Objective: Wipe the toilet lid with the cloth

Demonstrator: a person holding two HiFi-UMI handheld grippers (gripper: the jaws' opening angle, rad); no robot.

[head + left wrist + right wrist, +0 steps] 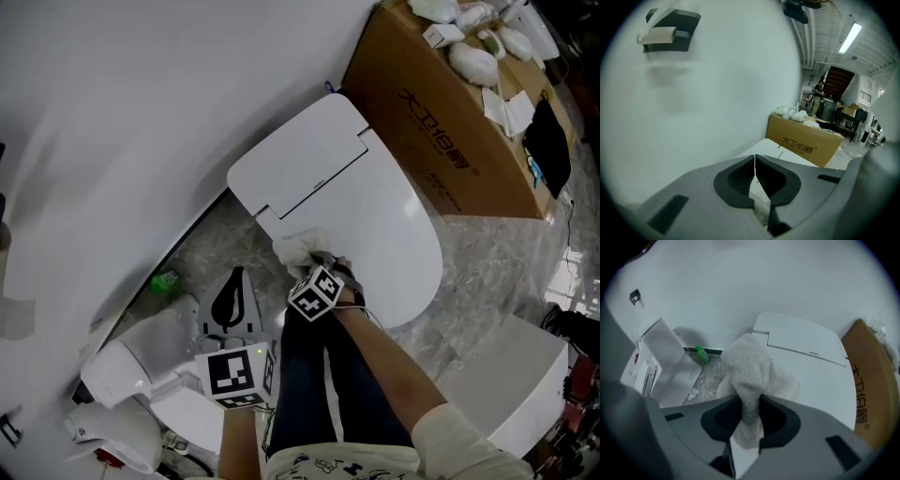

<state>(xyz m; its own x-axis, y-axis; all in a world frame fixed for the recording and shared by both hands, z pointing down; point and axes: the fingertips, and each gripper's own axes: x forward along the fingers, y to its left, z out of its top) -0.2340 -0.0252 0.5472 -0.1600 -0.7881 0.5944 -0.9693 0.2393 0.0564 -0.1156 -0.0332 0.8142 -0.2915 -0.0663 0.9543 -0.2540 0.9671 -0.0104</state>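
Observation:
The white toilet lid [375, 216] lies closed in the middle of the head view, with the flat tank cover [300, 155] behind it. A white terry cloth [300, 249] rests against the lid's left edge near the hinge line. My right gripper [319, 264] is shut on that cloth [749, 376], which bunches up between the jaws over the lid [820, 376]. My left gripper [237, 281] hovers left of the toilet over the floor, shut with nothing held. The left gripper view shows its jaws touching, with a corner of the lid [774, 150] beyond.
A big cardboard box [441, 122] stands right of the toilet, with bags on top. A green bottle [166, 281] lies by the wall. White appliances [141, 361] sit at lower left and a white block [511, 384] at lower right. My leg [319, 394] is below the grippers.

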